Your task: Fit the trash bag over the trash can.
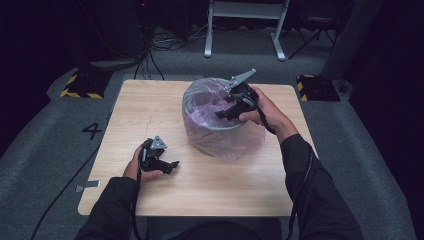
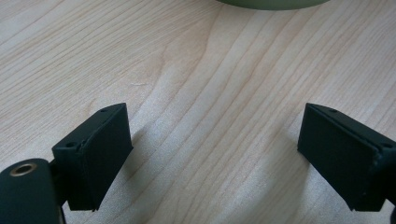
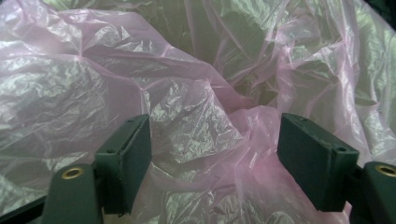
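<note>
The pink bag [image 1: 220, 132] is draped over the bin [image 1: 192, 117] rim, its slack crumpled just ahead of the right gripper [image 1: 225, 111], jaws spread, nothing pinched (lining looks unfinished). Left gripper [image 1: 170, 165] rests wide open on the table [image 1: 150, 100], bin beyond it.

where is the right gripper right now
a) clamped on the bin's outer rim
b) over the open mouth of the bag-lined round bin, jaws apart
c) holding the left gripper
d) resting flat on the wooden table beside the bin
b: in the high view the right gripper sits over the mouth of the round grey bin, and its own view shows both jaws apart over the crinkled pink plastic bag, pinching nothing.
</note>
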Tool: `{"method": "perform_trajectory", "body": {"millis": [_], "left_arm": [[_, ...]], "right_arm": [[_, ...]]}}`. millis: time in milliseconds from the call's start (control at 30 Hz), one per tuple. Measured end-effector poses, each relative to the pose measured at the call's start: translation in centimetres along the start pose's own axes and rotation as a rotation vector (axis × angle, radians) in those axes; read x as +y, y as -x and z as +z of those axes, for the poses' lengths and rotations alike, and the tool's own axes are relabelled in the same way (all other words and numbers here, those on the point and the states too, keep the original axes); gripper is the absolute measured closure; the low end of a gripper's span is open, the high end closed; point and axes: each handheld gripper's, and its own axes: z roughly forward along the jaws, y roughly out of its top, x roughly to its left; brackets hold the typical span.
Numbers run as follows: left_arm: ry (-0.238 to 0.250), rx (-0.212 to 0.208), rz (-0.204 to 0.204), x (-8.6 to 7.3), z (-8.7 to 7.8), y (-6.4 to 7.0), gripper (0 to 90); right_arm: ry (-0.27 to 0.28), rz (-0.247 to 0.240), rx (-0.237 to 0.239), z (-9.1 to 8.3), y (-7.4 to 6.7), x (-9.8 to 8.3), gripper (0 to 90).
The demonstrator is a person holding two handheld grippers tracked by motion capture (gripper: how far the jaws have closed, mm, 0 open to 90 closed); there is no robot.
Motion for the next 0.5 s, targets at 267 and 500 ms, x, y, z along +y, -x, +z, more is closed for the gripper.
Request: {"method": "perform_trajectory", "body": {"millis": [267, 500], "left_arm": [[0.000, -0.001, -0.002, 0.0, 0.0, 0.0, 9.7], [0.000, 0.000, 0.001, 0.0, 0.0, 0.0, 9.7]], "right_arm": [[-0.100, 0.018, 0.004, 0.6, 0.3, 0.3, 26.1], [-0.158, 0.017, 0.008, 1.2, 0.2, 0.2, 25.6]]}}
